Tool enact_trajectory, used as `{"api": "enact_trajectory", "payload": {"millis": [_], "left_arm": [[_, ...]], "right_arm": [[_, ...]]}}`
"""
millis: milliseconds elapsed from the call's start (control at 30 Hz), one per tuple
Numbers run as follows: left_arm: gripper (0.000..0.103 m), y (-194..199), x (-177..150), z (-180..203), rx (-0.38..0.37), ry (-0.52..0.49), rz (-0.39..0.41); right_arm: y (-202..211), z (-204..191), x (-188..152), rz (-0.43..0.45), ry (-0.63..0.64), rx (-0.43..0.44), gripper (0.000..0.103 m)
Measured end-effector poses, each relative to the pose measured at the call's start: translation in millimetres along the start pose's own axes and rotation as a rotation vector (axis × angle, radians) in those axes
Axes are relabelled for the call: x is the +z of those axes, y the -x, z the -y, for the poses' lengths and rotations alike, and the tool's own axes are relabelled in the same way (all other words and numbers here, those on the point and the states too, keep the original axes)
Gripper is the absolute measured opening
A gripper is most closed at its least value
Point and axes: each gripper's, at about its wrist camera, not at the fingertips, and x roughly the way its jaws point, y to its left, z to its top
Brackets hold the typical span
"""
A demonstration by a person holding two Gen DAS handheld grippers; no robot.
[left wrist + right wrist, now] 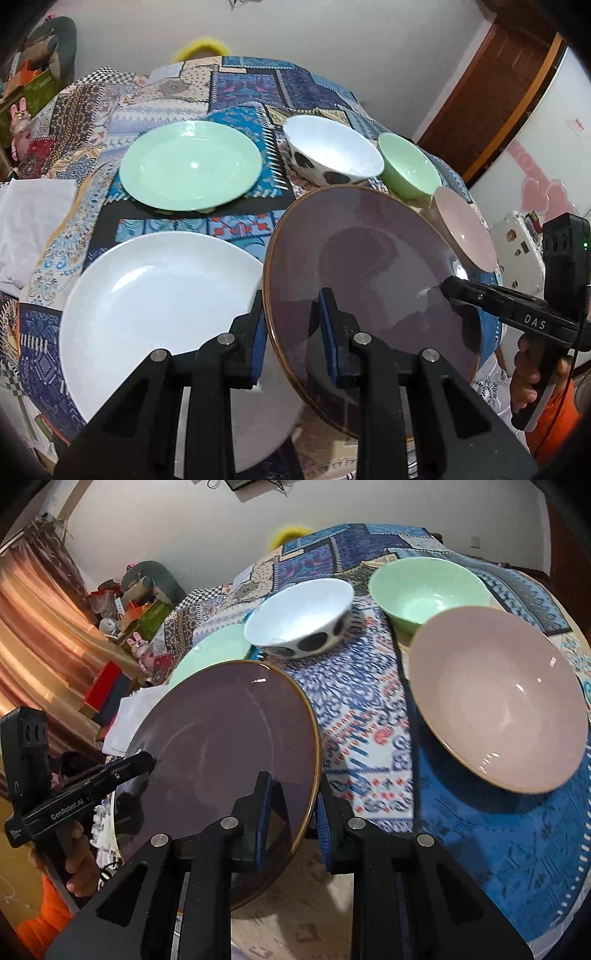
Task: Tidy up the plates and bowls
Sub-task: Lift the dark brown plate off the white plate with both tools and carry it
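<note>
**Plate held at both rims**

Left wrist: left hand-held gripper (291,332) pinches the purple plate (369,258) by its left rim, tilted, above the white plate (155,314) on the counter (240,88). Green plate (190,164) lies far.

Right wrist: right hand-held gripper (293,812) pinches the plate's right rim; pink bowl (498,698) sits right.

We are finding the tilted plate (369,280) lying between both grippers, its rim sitting in the left gripper (291,332) and in the right gripper (291,812). Left of it, a second plate (155,317) is lying on the tablecloth (236,88), seemingly tucked partly beneath. Behind that, a third plate (190,166) is sitting. Three bowls are lining up rightward: the spotted bowl (332,151), the middle bowl (410,166), the nearest bowl (498,698).
</note>
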Motion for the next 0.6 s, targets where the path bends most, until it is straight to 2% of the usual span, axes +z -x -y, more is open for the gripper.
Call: {"api": "enact_trajectory", "payload": {"millis": [600], "left_arm": [[0.027, -45, -5, 31, -0.011, -0.065, -0.109]], "right_arm": [[-2, 39, -15, -0.036, -0.073, -0.036, 0.021]]}}
